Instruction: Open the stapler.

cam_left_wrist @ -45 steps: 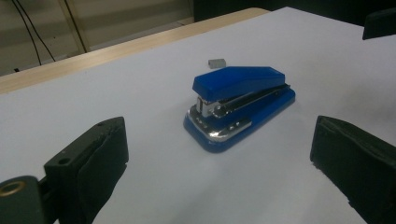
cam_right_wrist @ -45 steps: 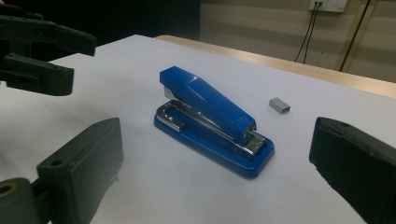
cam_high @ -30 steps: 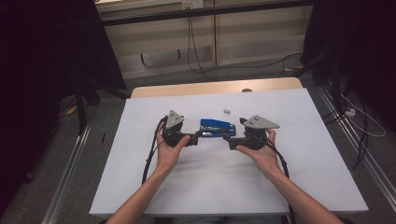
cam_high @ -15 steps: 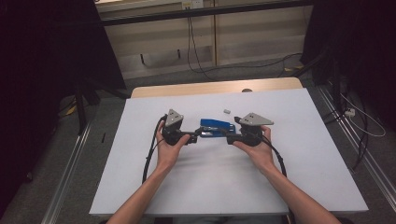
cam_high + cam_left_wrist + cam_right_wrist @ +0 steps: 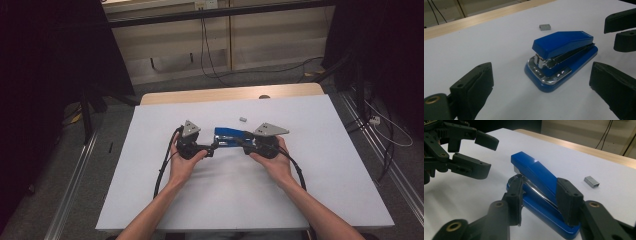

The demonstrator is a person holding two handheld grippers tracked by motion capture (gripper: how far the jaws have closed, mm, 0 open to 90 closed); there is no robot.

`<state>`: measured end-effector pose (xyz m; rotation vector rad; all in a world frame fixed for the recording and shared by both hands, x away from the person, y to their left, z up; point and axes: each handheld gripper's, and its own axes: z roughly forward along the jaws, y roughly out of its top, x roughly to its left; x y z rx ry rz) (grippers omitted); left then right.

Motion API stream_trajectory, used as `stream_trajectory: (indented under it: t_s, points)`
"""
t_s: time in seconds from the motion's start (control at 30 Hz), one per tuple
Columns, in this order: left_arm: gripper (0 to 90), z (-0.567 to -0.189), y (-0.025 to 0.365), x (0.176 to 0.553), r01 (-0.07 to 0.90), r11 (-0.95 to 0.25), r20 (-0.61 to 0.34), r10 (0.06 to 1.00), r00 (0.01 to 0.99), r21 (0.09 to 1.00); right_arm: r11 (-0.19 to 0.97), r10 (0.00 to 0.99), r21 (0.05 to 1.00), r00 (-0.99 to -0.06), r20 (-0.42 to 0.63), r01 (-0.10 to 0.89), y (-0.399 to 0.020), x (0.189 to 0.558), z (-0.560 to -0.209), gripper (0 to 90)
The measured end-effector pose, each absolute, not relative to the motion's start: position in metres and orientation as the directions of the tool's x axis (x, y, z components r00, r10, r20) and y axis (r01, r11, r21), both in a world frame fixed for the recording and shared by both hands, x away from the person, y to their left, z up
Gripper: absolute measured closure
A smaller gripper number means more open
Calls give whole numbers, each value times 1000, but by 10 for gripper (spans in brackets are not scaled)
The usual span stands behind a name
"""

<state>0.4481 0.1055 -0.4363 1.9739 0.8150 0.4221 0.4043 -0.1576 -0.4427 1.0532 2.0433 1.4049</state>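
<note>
High view: A person's two hands each hold a claw over a white-covered bench (image 5: 150,200). The left claw (image 5: 214,146) and right claw (image 5: 239,142) point at each other, with a blue stapler (image 5: 229,134) between them. A small grey strip of staples (image 5: 243,119) lies just beyond the right claw.

Left gripper view: The left claw (image 5: 544,82) is released, its jaws wide apart on either side of the stapler's (image 5: 560,58) metal front end, touching nothing. The staple strip (image 5: 545,27) lies past the stapler.

Right gripper view: The right claw (image 5: 541,195) has just been closing, with the stapler's (image 5: 536,180) hinged rear end between its jaws. The far pad is at the stapler's side; whether both pads press yet I cannot tell.

Risk: The grip sits low at one end, so the smooth plastic could slide or pivot out when lifted.

Risk: The two claws are near each other and could knock together if the left one closes in.
</note>
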Motion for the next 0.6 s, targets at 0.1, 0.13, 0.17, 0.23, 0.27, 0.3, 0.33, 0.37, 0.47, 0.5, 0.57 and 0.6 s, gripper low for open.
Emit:
stream_trajectory:
  t_s: [0.1, 0.13, 0.17, 0.23, 0.27, 0.3, 0.33, 0.37, 0.47, 0.5, 0.57, 0.6]
  points:
    - [61, -436, 106, 449, 368, -348, -20, 702, 711, 862, 199, 777, 921, -626, 60, 335, -156, 404, -443, 682]
    - [61, -436, 107, 449, 369, -344, -29, 697, 717, 863, 192, 772, 919, -631, 75, 344, -156, 404, -444, 713]
    - [61, -436, 108, 450, 370, -343, -32, 695, 718, 863, 190, 768, 918, -635, 81, 347, -155, 404, -444, 754]
    - [63, -436, 110, 450, 381, -348, -29, 704, 709, 857, 198, 767, 915, -637, 78, 352, -154, 404, -445, 813]
    - [67, -437, 110, 450, 385, -345, -31, 709, 704, 856, 210, 763, 913, -642, 71, 351, -153, 404, -445, 845]
    - [70, -437, 111, 451, 384, -341, -34, 709, 705, 858, 219, 762, 911, -645, 66, 351, -153, 404, -446, 863]
    - [85, -437, 111, 451, 384, -340, -33, 711, 703, 859, 221, 759, 908, -647, 69, 355, -152, 404, -446, 889]
    - [104, -436, 112, 452, 386, -337, -35, 713, 700, 859, 223, 755, 907, -652, 71, 356, -152, 405, -447, 900]
    - [170, -436, 113, 452, 396, -326, -55, 709, 703, 859, 221, 753, 905, -653, 79, 364, -151, 406, -448, 900]
    - [197, -436, 114, 452, 399, -327, -57, 709, 703, 857, 220, 750, 904, -656, 83, 367, -151, 407, -449, 900]
    - [277, -436, 113, 452, 405, -346, -55, 698, 714, 846, 225, 747, 899, -659, 88, 375, -149, 407, -448, 900]
    - [306, -436, 112, 451, 403, -353, -52, 695, 717, 844, 225, 746, 899, -660, 90, 376, -149, 408, -448, 900]
